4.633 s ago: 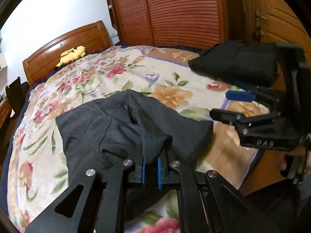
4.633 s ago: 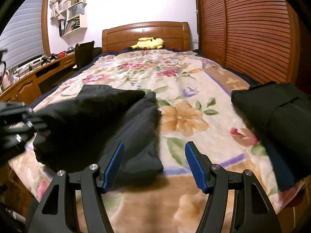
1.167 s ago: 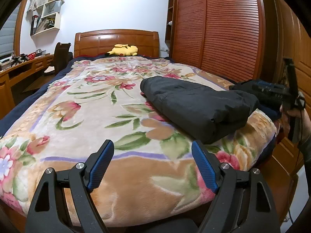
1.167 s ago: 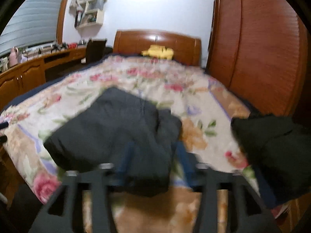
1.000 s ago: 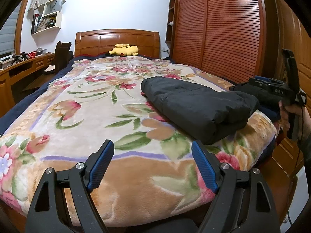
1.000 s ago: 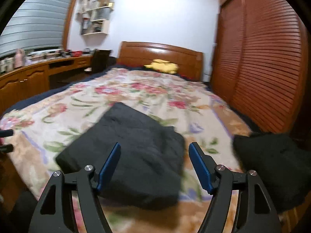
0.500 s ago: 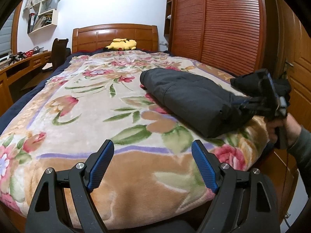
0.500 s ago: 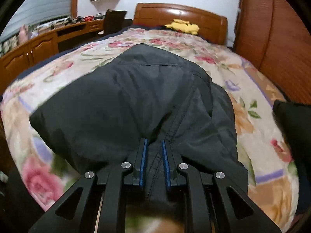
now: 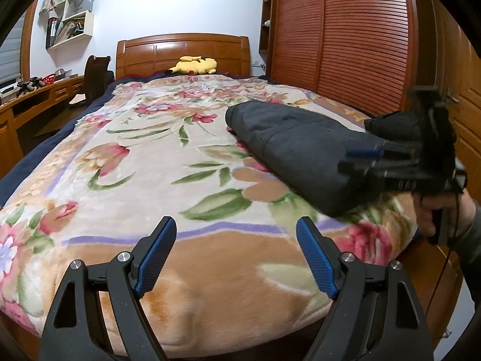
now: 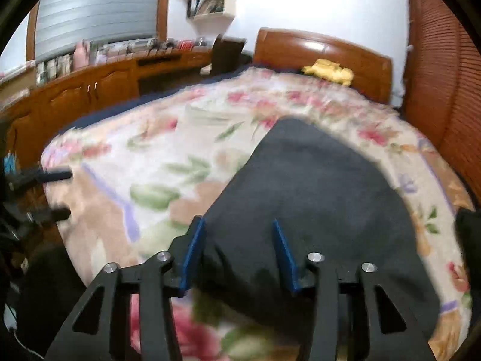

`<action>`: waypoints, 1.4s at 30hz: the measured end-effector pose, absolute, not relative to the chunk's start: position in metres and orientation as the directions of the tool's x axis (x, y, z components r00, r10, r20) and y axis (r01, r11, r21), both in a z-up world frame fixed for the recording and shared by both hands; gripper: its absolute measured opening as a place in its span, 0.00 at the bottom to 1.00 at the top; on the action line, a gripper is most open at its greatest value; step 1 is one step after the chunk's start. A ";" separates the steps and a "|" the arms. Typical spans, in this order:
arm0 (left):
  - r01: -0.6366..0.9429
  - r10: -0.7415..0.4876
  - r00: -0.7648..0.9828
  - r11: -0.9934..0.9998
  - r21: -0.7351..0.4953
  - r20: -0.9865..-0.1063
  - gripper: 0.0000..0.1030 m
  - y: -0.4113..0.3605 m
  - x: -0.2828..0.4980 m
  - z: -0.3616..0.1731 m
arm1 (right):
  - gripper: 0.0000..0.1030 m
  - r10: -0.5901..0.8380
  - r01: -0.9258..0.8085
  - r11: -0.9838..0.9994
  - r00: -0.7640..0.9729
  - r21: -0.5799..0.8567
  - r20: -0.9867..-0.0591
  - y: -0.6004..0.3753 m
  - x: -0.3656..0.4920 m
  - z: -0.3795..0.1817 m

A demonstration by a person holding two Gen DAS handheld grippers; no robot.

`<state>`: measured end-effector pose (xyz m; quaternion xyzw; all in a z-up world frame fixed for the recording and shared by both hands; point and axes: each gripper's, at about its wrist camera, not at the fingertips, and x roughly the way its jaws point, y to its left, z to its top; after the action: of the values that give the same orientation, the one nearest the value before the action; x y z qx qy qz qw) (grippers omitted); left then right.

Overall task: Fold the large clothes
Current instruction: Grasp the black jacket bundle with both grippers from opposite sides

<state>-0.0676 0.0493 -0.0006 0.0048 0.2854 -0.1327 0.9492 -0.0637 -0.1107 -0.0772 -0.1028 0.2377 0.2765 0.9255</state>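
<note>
Over folded trousers (image 10: 315, 192), right tongs (image 10: 237, 252) seemingly parted

We are in a home bedroom; a bed (image 9: 90, 186) with a floral blanket and wooden headboard (image 9: 183, 51) fills it. A yellow plush toy (image 9: 194, 64) lies by the headboard; louvred wardrobe doors (image 9: 339, 39) and wall shelves (image 9: 72, 24) surround us.

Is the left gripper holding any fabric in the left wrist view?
No. The left gripper is open with only the floral blanket between its pads; the folded dark garment lies apart.
</note>
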 end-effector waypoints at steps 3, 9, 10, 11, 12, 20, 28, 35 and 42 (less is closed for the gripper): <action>0.257 -0.248 0.798 0.964 -0.063 -0.549 0.80 0.052 -0.058 -0.002 | 0.45 0.490 -0.570 0.821 0.710 -0.006 -0.505 -0.110 -0.055 -0.089; 0.299 -0.277 0.789 0.953 -0.052 -0.548 0.80 0.038 -0.017 0.005 | 0.46 0.494 -0.568 0.823 0.703 0.014 -0.511 -0.120 -0.047 -0.080; 0.310 -0.284 0.789 0.950 -0.046 -0.544 0.80 0.033 -0.008 0.008 | 0.46 0.489 -0.563 0.826 0.708 0.010 -0.510 -0.120 -0.046 -0.080; 0.323 -0.295 0.788 0.945 -0.045 -0.541 0.80 0.027 0.003 0.010 | 0.46 0.474 -0.545 0.838 0.723 0.006 -0.502 -0.126 -0.050 -0.079; 0.331 -0.302 0.785 0.942 -0.046 -0.541 0.80 0.021 0.015 0.013 | 0.46 0.459 -0.527 0.850 0.738 0.002 -0.495 -0.132 -0.051 -0.078; 0.401 -0.344 0.770 0.916 -0.012 -0.538 0.80 -0.025 0.103 0.027 | 0.46 0.269 -0.339 0.939 0.835 -0.064 -0.479 -0.204 -0.089 -0.071; 0.399 -0.338 0.731 0.916 -0.030 -0.593 0.80 -0.049 0.186 0.019 | 0.46 0.170 -0.214 0.977 0.835 -0.024 -0.524 -0.229 -0.089 -0.108; 0.362 -0.279 0.724 0.932 0.003 -0.630 0.80 -0.053 0.232 0.002 | 0.56 0.195 -0.205 0.978 0.846 0.035 -0.496 -0.231 -0.068 -0.113; 0.354 -0.292 0.680 0.934 -0.048 -0.673 0.80 -0.051 0.264 -0.013 | 0.82 0.154 -0.160 0.987 0.847 0.033 -0.509 -0.240 -0.046 -0.130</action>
<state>0.2642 -0.0510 -0.0127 0.0429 0.3592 -0.1763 0.9155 -0.0463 -0.2399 -0.1297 -0.0055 0.2646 0.0819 0.9609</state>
